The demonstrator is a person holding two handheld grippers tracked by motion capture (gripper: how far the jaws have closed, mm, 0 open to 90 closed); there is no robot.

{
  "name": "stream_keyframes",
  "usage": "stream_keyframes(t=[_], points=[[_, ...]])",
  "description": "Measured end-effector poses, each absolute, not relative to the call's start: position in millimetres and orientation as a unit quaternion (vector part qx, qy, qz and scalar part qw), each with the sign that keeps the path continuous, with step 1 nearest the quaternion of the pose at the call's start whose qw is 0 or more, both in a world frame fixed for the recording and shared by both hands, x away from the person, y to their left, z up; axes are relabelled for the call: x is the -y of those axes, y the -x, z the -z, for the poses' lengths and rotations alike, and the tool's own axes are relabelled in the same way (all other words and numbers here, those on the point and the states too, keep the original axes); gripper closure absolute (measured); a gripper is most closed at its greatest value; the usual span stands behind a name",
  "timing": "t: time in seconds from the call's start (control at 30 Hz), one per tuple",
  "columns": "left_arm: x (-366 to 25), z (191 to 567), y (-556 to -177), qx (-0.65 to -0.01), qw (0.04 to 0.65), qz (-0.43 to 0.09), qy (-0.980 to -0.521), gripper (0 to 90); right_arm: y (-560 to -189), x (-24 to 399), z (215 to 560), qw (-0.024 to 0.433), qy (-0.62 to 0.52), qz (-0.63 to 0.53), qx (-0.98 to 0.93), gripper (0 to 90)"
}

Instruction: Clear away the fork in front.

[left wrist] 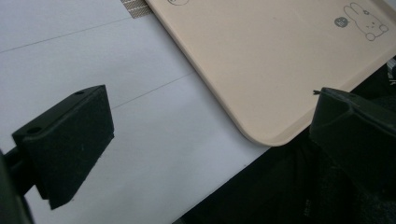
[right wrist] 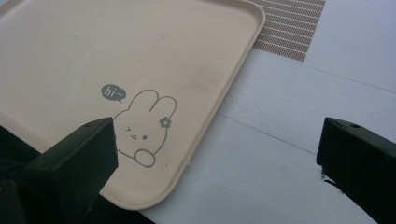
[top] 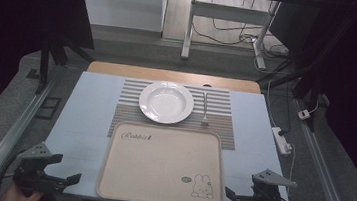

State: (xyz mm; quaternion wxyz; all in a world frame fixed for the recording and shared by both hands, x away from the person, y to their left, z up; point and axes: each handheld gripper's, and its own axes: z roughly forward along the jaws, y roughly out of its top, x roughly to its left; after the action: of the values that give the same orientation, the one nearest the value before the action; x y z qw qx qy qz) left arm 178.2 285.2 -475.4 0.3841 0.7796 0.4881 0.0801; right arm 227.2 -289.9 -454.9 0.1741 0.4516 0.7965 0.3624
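Tray (top: 159,164) is flanked by the left gripper (top: 74,178) and right gripper (top: 229,192), both spread wide and holding nothing.

The beige tray (top: 162,164) carries a cursive word near its far left corner that reads "Rabbit" (top: 136,137), printed in dark script. Near its front right corner sits a drawn rabbit (right wrist: 142,130), and beside the rabbit's ears a small dark speech bubble (right wrist: 113,92) says "hi~". From the left claw's camera the bubble's letters are too small to read.
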Motion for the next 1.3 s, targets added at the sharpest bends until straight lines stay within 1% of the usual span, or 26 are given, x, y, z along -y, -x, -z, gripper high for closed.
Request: stream_keyframes(t=[0.8,1.3], points=[[-282.7,476.8,-181.4,-0.489,0.369,-0.070,-0.787,0.1,-228.5,289.9,455.3,0.154,-0.444,-0.367,-0.803,0.0],[-282.3,477.0,-181.7,-0.491,0.366,-0.072,-0.787,0.3,-229.5,285.5,455.6,0.157,-0.435,-0.354,-0.813,0.0]])
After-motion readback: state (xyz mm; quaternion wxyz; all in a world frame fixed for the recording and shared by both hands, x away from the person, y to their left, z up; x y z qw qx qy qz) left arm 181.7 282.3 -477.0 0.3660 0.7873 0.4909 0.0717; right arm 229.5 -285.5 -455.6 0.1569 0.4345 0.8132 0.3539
